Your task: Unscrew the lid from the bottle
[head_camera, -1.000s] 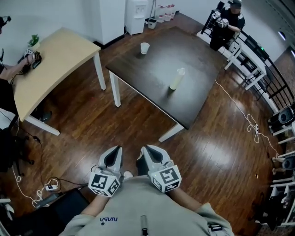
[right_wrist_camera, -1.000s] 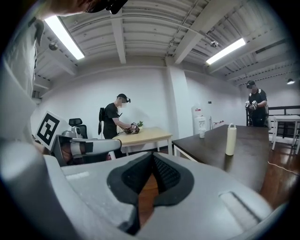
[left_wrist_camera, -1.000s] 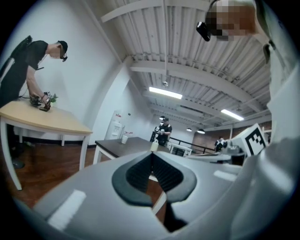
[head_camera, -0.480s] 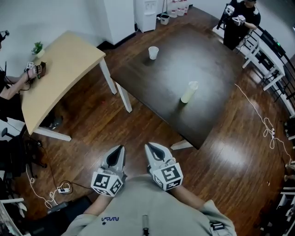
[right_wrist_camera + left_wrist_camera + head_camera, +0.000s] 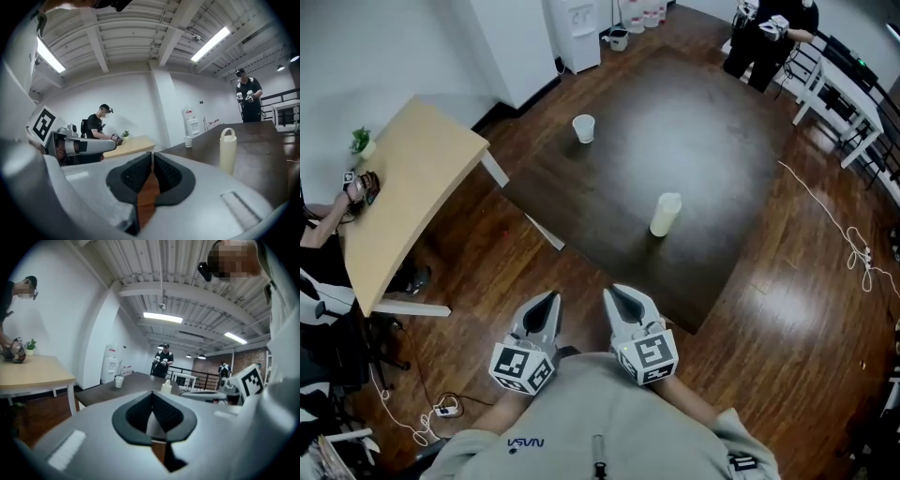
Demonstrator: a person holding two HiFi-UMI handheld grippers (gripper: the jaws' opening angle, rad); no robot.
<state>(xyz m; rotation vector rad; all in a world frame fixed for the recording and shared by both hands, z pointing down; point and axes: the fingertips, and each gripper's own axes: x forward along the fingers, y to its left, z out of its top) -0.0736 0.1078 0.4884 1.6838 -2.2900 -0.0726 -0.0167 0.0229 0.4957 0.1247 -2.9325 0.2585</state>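
Note:
A pale cream bottle (image 5: 664,214) with a handled lid stands upright on the dark table (image 5: 609,187), toward its near right part. It also shows small in the left gripper view as the bottle (image 5: 166,386) and larger in the right gripper view as the bottle (image 5: 228,151). My left gripper (image 5: 551,302) and right gripper (image 5: 614,295) hang side by side close to my chest, short of the table's near corner. Both point toward the table. The left gripper (image 5: 151,394) is shut on nothing. The right gripper (image 5: 152,154) has its jaws together but for a thin slit, also empty.
A paper cup (image 5: 583,128) stands at the dark table's far left edge. A light wooden table (image 5: 403,197) is at the left, with a person's hand at its end. Another person (image 5: 764,28) stands beyond the far corner. A white cable (image 5: 834,225) lies on the wooden floor at right.
The dark table and the bottle have drawn nearer to me and to both grippers. The grippers keep their place side by side before my chest.

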